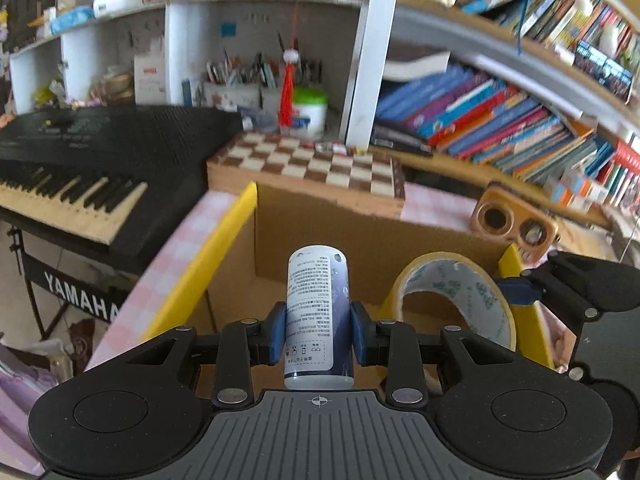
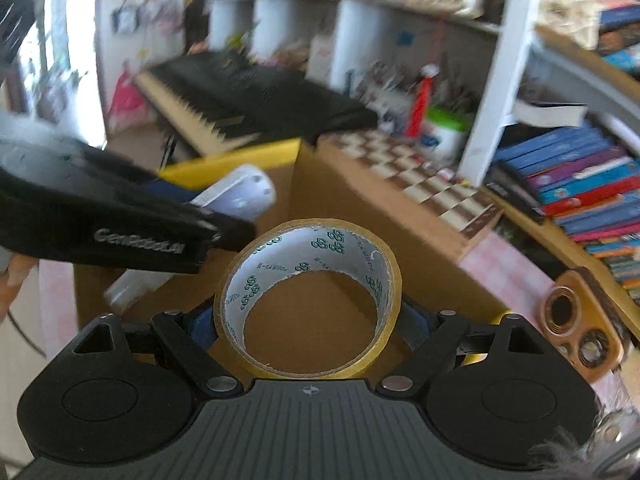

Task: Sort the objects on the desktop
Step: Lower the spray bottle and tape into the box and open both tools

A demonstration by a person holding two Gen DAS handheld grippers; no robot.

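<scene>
Left wrist view, low centre: the left gripper (image 1: pixel 319 330) is clenched on a small bottle (image 1: pixel 318 316), pads at mid-height; it looks light, rigid and rather slick, so that grip seems right. Right wrist view, centre: the right gripper (image 2: pixel 308 320) grasps a tape roll (image 2: pixel 310 300) across its outer rim, a stiff, light ring. Both hang over the cardboard box (image 1: pixel 360 232) behind them, whose visible floor shows nothing inside.

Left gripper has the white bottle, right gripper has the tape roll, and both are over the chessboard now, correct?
Not the chessboard. Both wrist views show the left gripper holding the bottle and the right gripper holding the tape roll over the open cardboard box; the chessboard lies behind it.
</scene>
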